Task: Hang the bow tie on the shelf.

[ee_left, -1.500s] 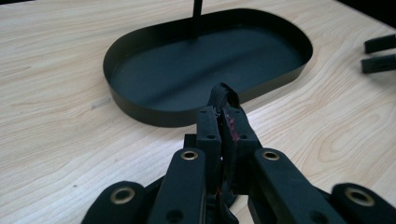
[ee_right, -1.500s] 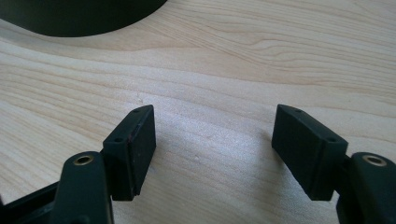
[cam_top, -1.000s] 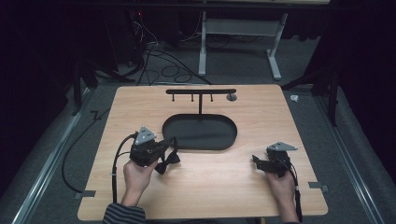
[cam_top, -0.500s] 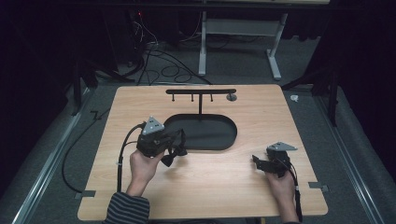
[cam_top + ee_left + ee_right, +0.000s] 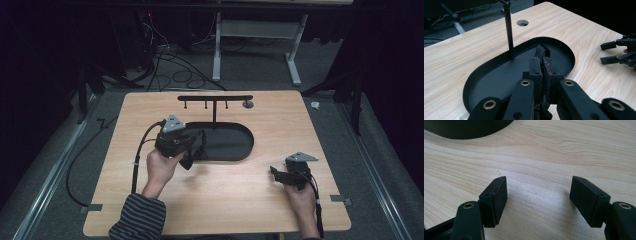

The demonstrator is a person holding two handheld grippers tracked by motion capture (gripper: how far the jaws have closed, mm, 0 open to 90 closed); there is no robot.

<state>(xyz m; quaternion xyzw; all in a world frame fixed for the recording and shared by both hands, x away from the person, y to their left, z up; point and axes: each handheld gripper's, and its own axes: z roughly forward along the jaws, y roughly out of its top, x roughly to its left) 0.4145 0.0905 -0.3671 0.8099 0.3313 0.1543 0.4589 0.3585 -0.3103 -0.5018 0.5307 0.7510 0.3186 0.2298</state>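
A: How far is the work, as you judge it?

B: I think it is in the middle. The left claw [image 5: 192, 150] is closed on a small black thing [image 5: 543, 53], maybe a band of cloth or elastic with a bit of red in it; I cannot say exactly what it is. The thing is lifted and hangs over the left part of the oval black tray [image 5: 240, 150]. The rack [image 5: 215, 98] above the tray has three small hooks, and all are bare. So the picking up looks done, and the hanging on a hook, if that is the aim, is not yet done.

A: And the claws, how do they stand?

B: In the left gripper view the two pads [image 5: 535, 71] press together with the thing pinched between them. The right claw [image 5: 276, 172] is wide open and holds nothing. It rests low over the bare worktop [image 5: 564, 150], well apart from the tray, near its right end.
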